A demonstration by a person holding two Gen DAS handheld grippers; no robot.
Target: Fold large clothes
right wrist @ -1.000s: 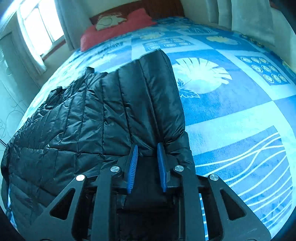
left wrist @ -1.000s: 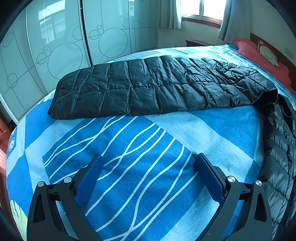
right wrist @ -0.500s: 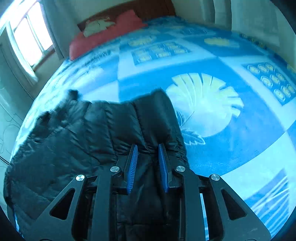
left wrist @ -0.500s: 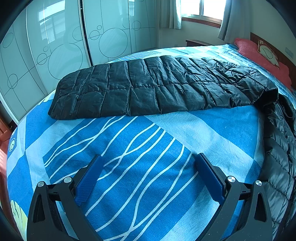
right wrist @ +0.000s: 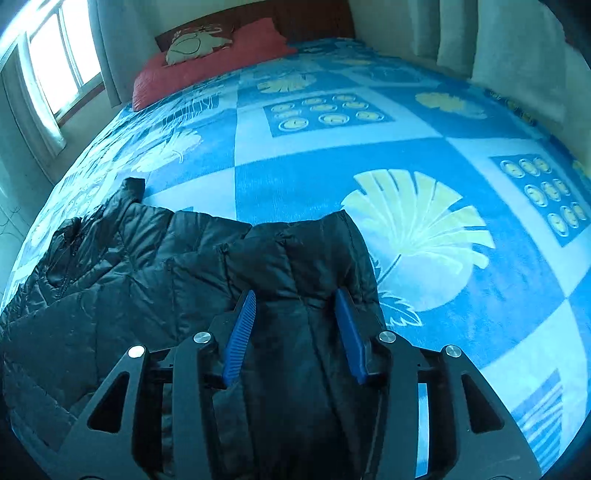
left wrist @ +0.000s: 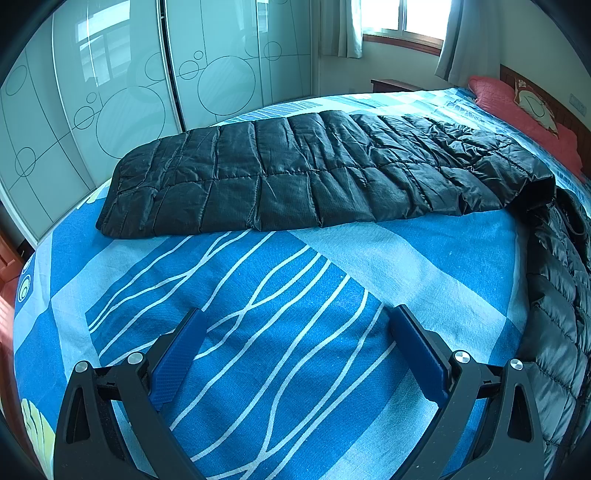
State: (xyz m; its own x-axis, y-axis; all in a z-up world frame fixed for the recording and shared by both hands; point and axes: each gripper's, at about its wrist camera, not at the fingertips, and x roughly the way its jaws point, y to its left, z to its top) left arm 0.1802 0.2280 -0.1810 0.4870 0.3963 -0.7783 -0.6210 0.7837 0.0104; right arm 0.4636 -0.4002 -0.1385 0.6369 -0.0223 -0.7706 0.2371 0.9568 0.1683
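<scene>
A black quilted down jacket lies on the blue patterned bed. In the left wrist view one long sleeve (left wrist: 314, 173) stretches flat across the bed, and the body (left wrist: 561, 295) lies at the right edge. My left gripper (left wrist: 295, 325) is open and empty above bare sheet, short of the sleeve. In the right wrist view the jacket (right wrist: 129, 280) spreads to the left, and a folded part of it (right wrist: 299, 258) lies between the blue pads (right wrist: 242, 328) of my right gripper (right wrist: 297, 299), whose jaws stand apart and loose around the fabric.
A red pillow (right wrist: 207, 66) and a wooden headboard sit at the far end of the bed. Glass wardrobe doors (left wrist: 110, 96) stand beyond the bed's left side. A window with curtains (left wrist: 402, 22) is at the back. The bedsheet (right wrist: 424, 155) stretches to the right.
My right gripper carried the jacket's sleeve over the body and its jaws have opened from a tight grip. The left gripper has not moved.
</scene>
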